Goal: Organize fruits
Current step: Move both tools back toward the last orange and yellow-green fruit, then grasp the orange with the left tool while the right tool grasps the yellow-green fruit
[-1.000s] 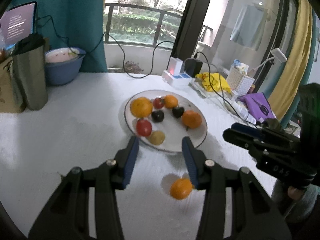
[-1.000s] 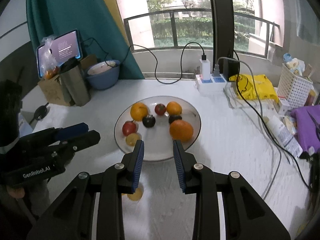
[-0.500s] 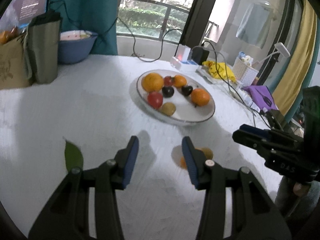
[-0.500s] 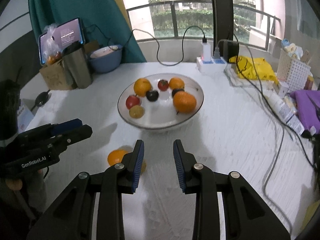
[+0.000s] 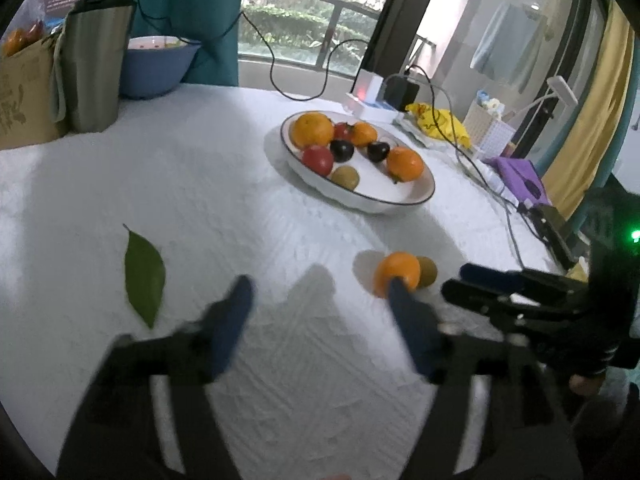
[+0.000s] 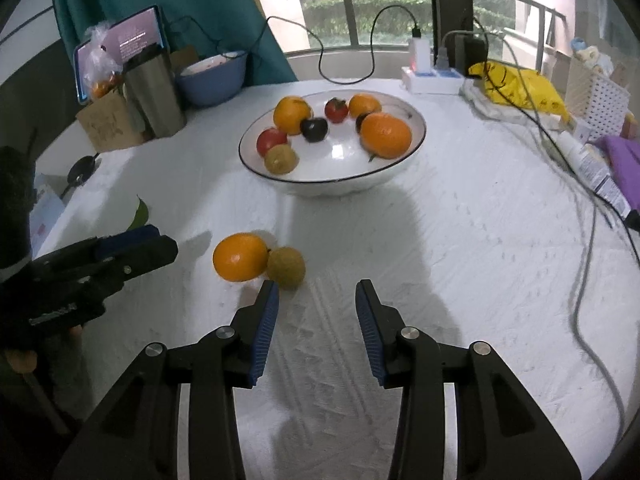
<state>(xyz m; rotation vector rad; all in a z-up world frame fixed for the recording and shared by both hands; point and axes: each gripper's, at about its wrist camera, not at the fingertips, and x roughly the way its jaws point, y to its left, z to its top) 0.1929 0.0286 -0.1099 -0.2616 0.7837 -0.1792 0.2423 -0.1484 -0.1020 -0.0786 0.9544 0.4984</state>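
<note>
two loose fruits beside the plate, both grippers empty

left wrist view: left gripper (image 5: 318,300) blurred, jaws spread wide, holding nothing, low over the white tablecloth (image 5: 200,184). orange (image 5: 397,270) on the cloth just past the right fingertip, touching a small brownish fruit (image 5: 426,271) behind it. plate (image 5: 416,196) farther back with seven fruits already in it. green leaf (image 5: 144,272) lying flat to the left. right gripper (image 5: 476,280) entering from the right, seen side-on.

right wrist view: right gripper (image 6: 317,296) jaws apart, empty, hovering short of the pair. orange (image 6: 240,257) and brownish fruit (image 6: 286,268) pressed together, well short of the plate (image 6: 340,186). left gripper (image 6: 136,246) at the left edge, close to the orange.

handling, as a judgement: both round, light, firm-skinned, likely to roll on a nudge. best taken across the widest middle, pads on opposite sides, moderate squeeze to avoid bruising. brownish fruit smaller and maybe softer, so gentler. contact between the two means one finger must slip into the tight side or approach from the free sides.
</note>
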